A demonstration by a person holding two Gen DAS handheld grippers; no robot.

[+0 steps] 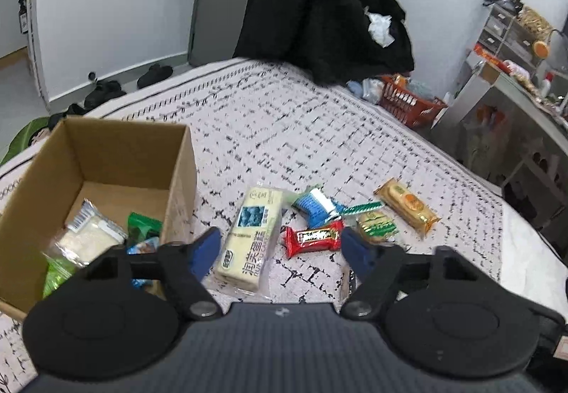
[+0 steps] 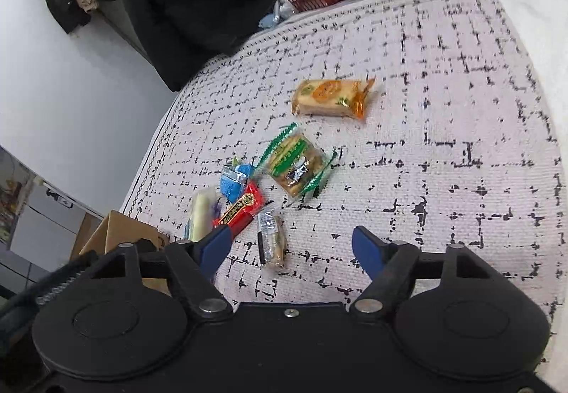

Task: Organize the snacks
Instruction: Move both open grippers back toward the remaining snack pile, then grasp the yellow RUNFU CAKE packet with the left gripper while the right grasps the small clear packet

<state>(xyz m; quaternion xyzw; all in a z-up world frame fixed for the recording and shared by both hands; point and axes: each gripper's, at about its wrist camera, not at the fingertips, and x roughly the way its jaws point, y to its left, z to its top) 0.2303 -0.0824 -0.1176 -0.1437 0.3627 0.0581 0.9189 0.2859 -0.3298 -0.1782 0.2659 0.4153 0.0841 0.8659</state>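
Several wrapped snacks lie loose on the bed's patterned cover (image 1: 284,130), just right of an open cardboard box (image 1: 106,158) that already holds a few packets. Beside the box lies a long pale cake pack (image 1: 248,236), then a red bar (image 1: 312,238), a blue packet (image 1: 314,203), a green-edged biscuit pack (image 2: 296,165) and an orange-ended one (image 2: 332,98). Left tongs (image 1: 278,244) gape half-wide above the cake pack and red bar, gripping nothing. Right tongs (image 2: 291,240) stand likewise apart, empty, over a small clear-wrapped snack (image 2: 271,240).

Cardboard box (image 1: 106,158): matt brown corrugated paperboard. Red snack wrapper (image 1: 312,238) and orange cake packet (image 2: 330,98): glossy plastic film. Bed cover (image 2: 443,109): coarse woven cloth; tongs (image 1: 278,249): matt black plastic.
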